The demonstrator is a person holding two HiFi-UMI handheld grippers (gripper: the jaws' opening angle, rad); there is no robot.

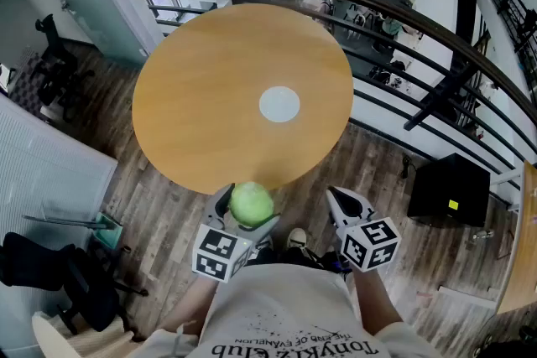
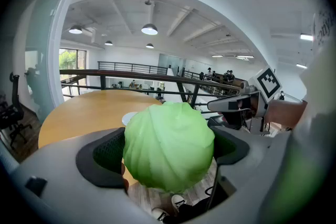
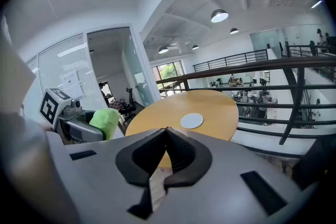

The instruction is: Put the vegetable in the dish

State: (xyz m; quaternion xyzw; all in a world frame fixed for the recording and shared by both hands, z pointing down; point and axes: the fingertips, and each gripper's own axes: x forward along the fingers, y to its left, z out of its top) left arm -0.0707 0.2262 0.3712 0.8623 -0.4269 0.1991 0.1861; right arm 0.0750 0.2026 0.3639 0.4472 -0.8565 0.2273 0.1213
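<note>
Green and leafy, a round cabbage (image 2: 169, 145) is sitting between the jaws of the left gripper (image 1: 248, 215). The jaws are standing spread wide, their pads pressing its two sides. It is hanging in the air just short of the near edge of the round table (image 1: 201, 105). Beside it, also just short of the table's near edge, the right gripper (image 3: 167, 130) is gripping nothing, its jaws resting closed tip to tip. Under both, a shoe (image 1: 296, 239) is showing on the wood-plank floor (image 1: 159, 214). At the middle of the table a white dish (image 1: 279, 104) is lying flat, with plain light-brown tabletop stretching between it and the near edge. Right of the table a black box (image 1: 449, 189) is standing on the floor, and left of the table a black office chair (image 1: 52, 63) is standing. Beyond the table's far edge a dark curved railing (image 1: 403, 8) is running, with an open office level showing below it.
</note>
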